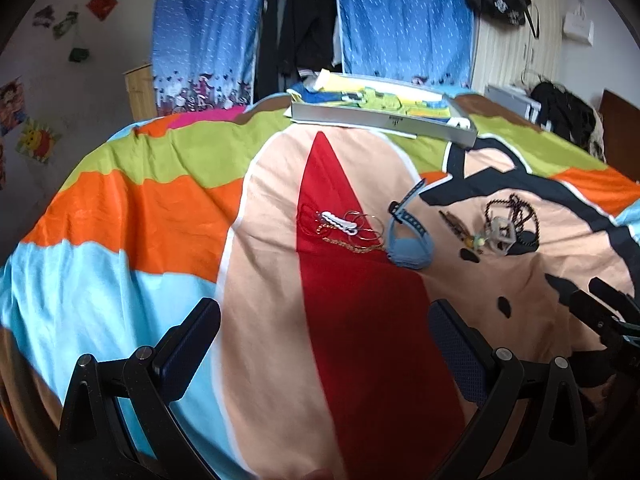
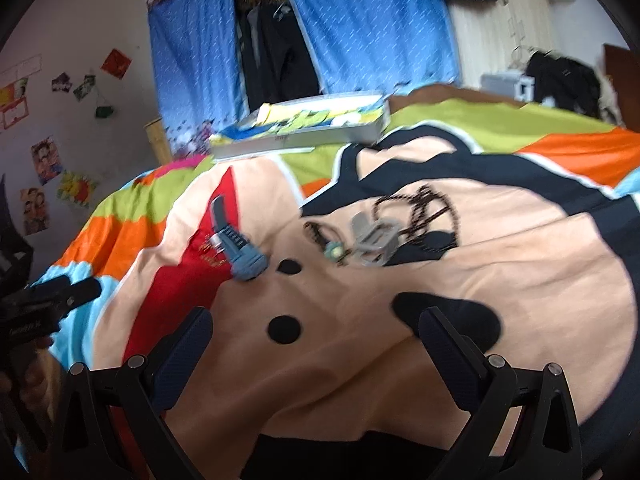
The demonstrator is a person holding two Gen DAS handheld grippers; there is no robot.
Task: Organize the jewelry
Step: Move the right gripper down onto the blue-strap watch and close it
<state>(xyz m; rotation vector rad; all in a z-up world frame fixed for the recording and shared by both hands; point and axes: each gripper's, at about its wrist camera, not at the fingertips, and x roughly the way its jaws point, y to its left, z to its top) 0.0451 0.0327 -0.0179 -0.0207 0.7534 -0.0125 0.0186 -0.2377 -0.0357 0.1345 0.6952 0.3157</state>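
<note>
Two grippers hang over a bed with a bright sheet (image 1: pixel 120 208). The left gripper (image 1: pixel 324 328) has its fingers spread wide and holds nothing. The right gripper (image 2: pixel 316 332) is spread wide too, and it is empty.

The jewelry lies in the middle of the sheet, away from both grippers. On the red part sits a white clip (image 1: pixel 339 222), on top of thin gold hoops (image 1: pixel 366 226) and a gold chain (image 1: pixel 348 243). Just beside them, to the right, is a blue watch (image 1: pixel 410 240) with its strap sticking up. Farther right is a clear claw clip (image 1: pixel 502 234). A dark bead necklace (image 1: pixel 516 212) curls around it. A small green charm (image 1: pixel 477 242) lies next to the claw clip, with something thin and brown just beside it.

At the far end of the bed is a flat grey box (image 1: pixel 380 120). It has yellow, green and blue cloth inside. Behind the bed hang blue curtains (image 1: pixel 400 20).
</note>
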